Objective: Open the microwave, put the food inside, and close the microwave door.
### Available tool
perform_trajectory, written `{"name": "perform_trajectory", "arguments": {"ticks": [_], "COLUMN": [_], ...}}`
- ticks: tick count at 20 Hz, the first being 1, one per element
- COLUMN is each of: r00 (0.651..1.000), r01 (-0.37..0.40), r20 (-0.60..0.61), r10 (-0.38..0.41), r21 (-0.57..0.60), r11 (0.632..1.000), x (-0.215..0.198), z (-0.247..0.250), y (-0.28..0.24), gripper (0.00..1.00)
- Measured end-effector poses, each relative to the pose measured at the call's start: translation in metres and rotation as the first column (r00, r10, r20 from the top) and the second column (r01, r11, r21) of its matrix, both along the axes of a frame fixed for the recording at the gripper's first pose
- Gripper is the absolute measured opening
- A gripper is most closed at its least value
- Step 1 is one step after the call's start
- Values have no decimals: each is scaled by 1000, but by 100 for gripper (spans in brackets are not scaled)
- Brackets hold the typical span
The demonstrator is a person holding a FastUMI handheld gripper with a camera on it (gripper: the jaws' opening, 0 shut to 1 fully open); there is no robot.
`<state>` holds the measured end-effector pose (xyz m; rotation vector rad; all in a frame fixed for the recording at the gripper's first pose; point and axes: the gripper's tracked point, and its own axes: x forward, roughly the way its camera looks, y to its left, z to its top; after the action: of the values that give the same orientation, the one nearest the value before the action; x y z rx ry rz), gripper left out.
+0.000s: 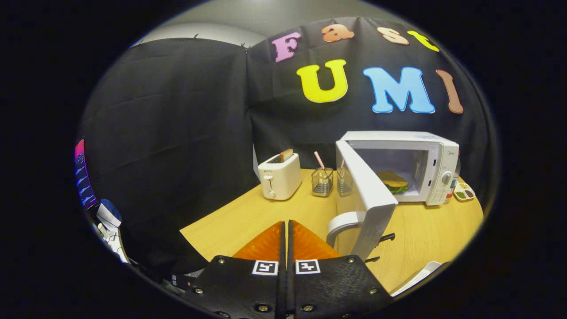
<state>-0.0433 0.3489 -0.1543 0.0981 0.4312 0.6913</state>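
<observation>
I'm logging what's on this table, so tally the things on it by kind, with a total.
Microwave, door open: 1
Burger inside it: 1
Toaster: 1
Wire holders beside the toaster: 2
Small dish next to the microwave: 1
Total: 6

The tongs are shut on nothing, near the open door's handle.

A black cloth wall (177, 115) closes the booth behind a light wooden table (248, 212), hanging in two creased panels that meet at a seam. Above the cloth, a pale room wall (266, 17) catches a soft glow of light. On the table near the cloth stand a white toaster (279, 177) with a slice in its slot and two wire mesh holders (322, 181). At the booth's far left side, a lit screen (82, 177) glows pink and blue.
</observation>
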Motion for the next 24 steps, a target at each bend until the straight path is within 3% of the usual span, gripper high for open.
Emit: {"name": "perform_trajectory", "arguments": {"ticks": [9,24], "r00": [1000,976], "r01": [4,197], "r20": [-30,-69], "r10": [-6,-204], "r21": [-57,-101], "r11": [998,975], "x": [39,190], "z": [-27,-51], "y": [-34,-149], "gripper": [0,0]}}
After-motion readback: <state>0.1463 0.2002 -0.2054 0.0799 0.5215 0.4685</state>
